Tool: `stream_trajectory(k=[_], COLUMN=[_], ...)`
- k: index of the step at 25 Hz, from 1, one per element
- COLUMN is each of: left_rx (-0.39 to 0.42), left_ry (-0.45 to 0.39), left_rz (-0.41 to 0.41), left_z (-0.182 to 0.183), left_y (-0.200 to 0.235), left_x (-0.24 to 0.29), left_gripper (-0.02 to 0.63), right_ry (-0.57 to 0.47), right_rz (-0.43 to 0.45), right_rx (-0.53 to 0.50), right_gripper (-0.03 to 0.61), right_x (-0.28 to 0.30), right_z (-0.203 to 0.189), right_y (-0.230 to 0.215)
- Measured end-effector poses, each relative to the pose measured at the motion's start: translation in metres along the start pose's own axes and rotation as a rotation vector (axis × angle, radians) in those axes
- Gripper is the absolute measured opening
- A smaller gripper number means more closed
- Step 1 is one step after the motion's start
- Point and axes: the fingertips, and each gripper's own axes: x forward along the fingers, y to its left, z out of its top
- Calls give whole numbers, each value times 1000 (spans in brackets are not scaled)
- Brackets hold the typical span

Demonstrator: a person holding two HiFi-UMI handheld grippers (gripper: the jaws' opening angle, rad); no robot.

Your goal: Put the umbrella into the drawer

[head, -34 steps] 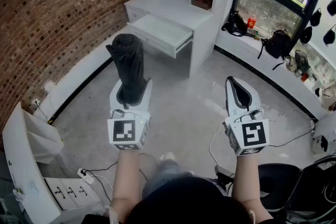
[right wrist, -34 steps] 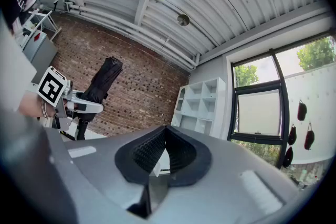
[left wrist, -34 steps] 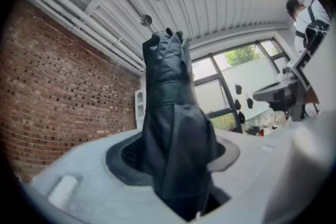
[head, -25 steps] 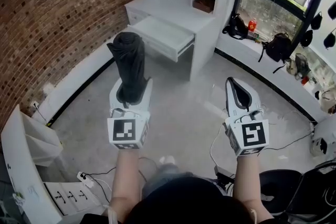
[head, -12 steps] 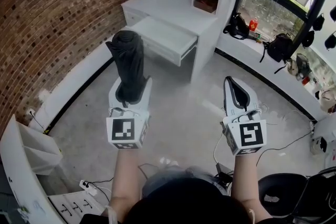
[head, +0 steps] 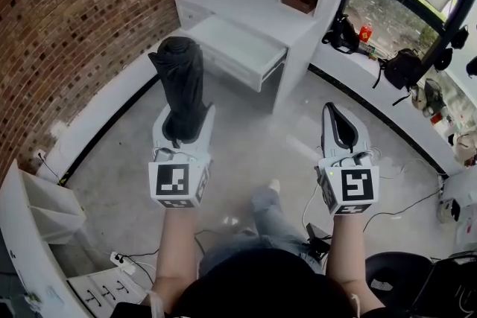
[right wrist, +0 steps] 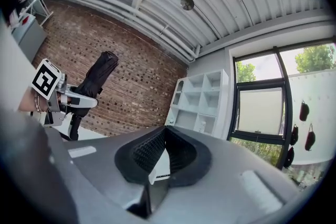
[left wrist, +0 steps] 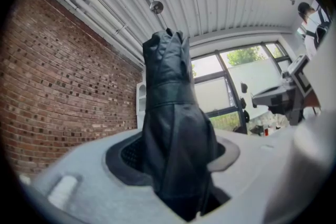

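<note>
Head view showed the left gripper [head: 185, 119] clamped on the lower end of a folded black umbrella [head: 179, 78]. The umbrella stood nearly upright out of the jaws, its bunched top tilted slightly away from the person. The right gripper [head: 335, 112] was held level beside it, well apart, with its jaw tips together and nothing between them.

Ahead of both grippers stood a white desk [head: 261, 7] against a brick wall [head: 74, 11]. Its drawer [head: 238, 48] was pulled open, and the umbrella's top was near the drawer but short of it, over the grey floor [head: 246, 153]. The person's leg showed below, between the two arms.

Left gripper view showed the umbrella [left wrist: 173, 128] filling the gap between the pads of the left gripper [left wrist: 176, 153], its dark fabric pressed on both sides and rising toward the ceiling.

Right gripper view showed the right gripper [right wrist: 164, 136] with its ridged pads meeting at the tips and empty. At the left edge, the left gripper [right wrist: 68, 102] carried the umbrella [right wrist: 100, 78] in front of the brick wall.
</note>
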Motion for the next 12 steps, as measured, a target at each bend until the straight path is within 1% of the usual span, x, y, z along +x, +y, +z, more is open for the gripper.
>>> stream_trajectory(k=[6, 12], left_rx=[-3, -10], left_ry=[0, 17], left_rz=[40, 77], left_z=[-8, -23], left_y=[17, 34], left_x=[32, 91], left_gripper=[245, 245], right_ry=[-26, -30], right_rz=[35, 88], right_rx=[11, 18], right_gripper=[5, 5], right_x=[44, 107], right_z=[-6, -22], right_y=[-12, -30])
